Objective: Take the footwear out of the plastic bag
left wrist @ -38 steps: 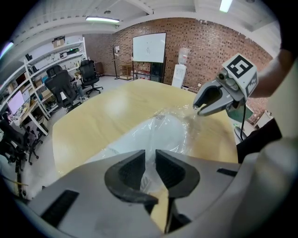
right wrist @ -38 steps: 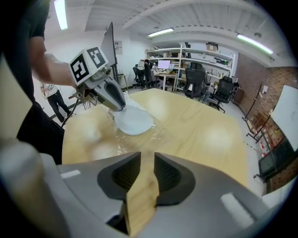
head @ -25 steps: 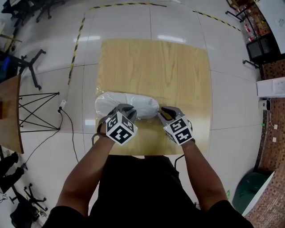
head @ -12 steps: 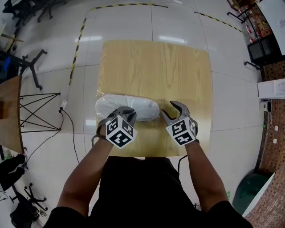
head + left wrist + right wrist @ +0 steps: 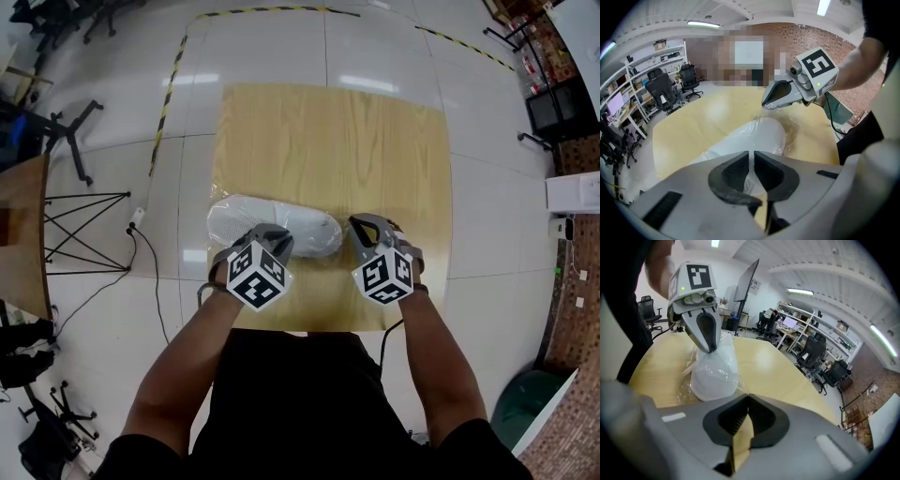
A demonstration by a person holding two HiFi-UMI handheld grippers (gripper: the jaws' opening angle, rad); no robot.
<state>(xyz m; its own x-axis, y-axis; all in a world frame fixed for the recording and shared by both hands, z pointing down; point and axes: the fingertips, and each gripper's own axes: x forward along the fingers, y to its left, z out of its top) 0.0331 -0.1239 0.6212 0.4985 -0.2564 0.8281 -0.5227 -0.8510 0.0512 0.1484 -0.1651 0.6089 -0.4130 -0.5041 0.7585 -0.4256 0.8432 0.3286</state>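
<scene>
The white shoe point(image 5: 272, 223) lies wrapped in its clear plastic bag point(image 5: 686, 380) near the table's point(image 5: 328, 131) front edge, toward the left corner. The left gripper point(image 5: 751, 161) pinches the film at the shoe's near side, probably to anchor it. The right gripper point(image 5: 749, 401), jaws together, seems to nip the loose film just past the shoe's right end, likely to pull the bag open.

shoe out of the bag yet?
No, the white shoe lies fully wrapped inside the clear plastic bag on the wooden table.
</scene>
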